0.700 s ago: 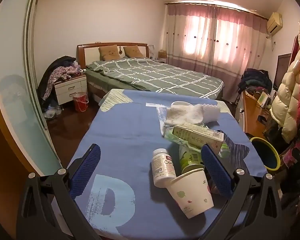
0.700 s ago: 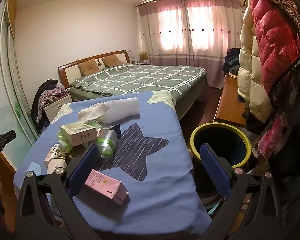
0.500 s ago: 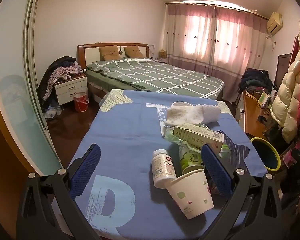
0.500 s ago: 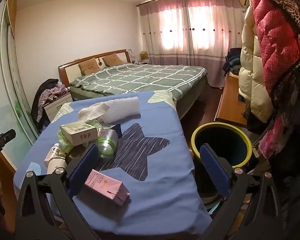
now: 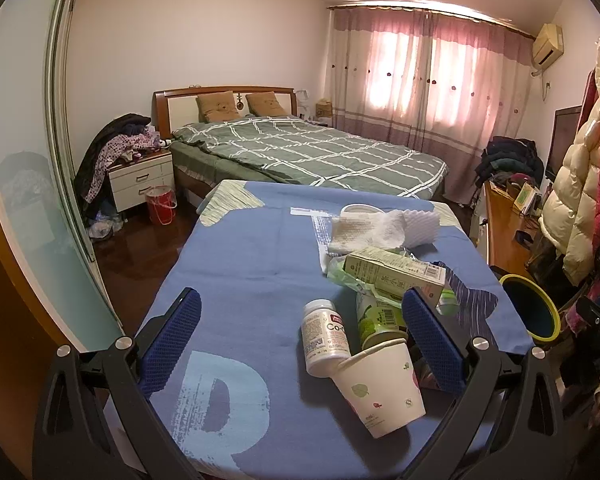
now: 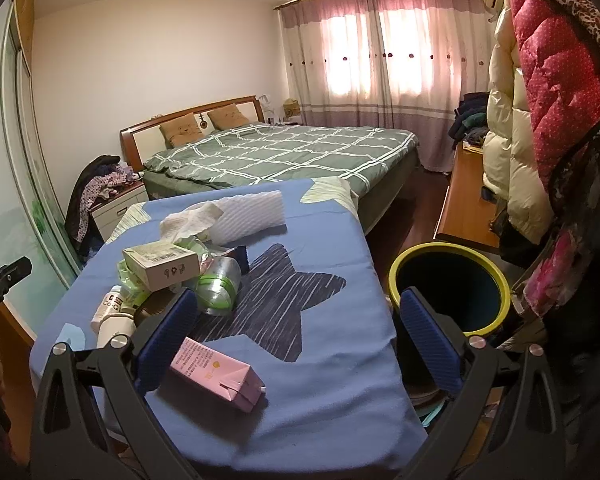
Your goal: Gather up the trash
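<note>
I judge collection not yet begun. All trash lies on the blue cloth-covered table: a pink rectangular carton, white paper cup, white pill bottle and a heap of green boxes and tissue. The yellow-rimmed dark bin beside the table looks empty. My left gripper and right gripper stand wide apart, holding nothing.
</note>
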The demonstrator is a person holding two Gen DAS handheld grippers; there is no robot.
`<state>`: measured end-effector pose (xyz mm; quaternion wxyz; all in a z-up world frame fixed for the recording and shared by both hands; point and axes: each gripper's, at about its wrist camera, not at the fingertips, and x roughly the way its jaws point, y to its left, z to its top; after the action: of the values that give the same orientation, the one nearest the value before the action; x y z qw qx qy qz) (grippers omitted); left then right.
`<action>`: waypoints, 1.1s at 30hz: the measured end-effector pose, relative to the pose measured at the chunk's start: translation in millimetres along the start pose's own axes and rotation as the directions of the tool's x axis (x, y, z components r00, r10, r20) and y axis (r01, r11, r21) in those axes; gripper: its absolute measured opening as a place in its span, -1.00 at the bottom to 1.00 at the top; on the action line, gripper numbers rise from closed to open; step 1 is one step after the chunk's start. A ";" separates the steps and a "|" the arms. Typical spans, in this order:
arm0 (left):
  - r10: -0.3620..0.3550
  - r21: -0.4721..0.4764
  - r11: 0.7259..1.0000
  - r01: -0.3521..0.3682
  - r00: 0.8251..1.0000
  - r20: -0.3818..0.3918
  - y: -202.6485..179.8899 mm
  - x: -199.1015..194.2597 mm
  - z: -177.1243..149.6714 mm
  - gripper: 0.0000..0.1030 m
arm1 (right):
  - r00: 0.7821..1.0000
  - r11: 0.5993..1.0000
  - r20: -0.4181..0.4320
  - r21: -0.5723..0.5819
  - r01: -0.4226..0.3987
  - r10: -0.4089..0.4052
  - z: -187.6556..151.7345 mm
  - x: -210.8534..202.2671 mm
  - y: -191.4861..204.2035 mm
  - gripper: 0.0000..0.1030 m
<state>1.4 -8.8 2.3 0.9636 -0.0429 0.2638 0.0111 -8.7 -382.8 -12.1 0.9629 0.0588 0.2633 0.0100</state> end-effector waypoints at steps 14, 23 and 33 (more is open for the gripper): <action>0.001 -0.001 1.000 -0.001 1.000 0.000 1.3 -1.8 1.8 0.93 | 1.000 1.000 0.001 0.006 -0.010 0.010 3.7 4.6 2.3 0.87; 0.001 0.000 1.000 -0.001 1.000 0.005 4.7 -3.8 6.2 0.93 | 1.000 1.000 0.003 0.006 -0.017 0.017 5.9 6.3 4.5 0.87; 0.008 -0.006 1.000 -0.008 1.000 0.012 8.5 1.5 11.0 0.93 | 1.000 1.000 0.005 0.006 -0.020 0.020 9.2 8.1 5.1 0.87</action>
<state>7.9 0.7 10.3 0.9649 -0.0446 0.2583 0.0161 3.1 -378.3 -7.8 0.9631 0.0644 0.2605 0.0186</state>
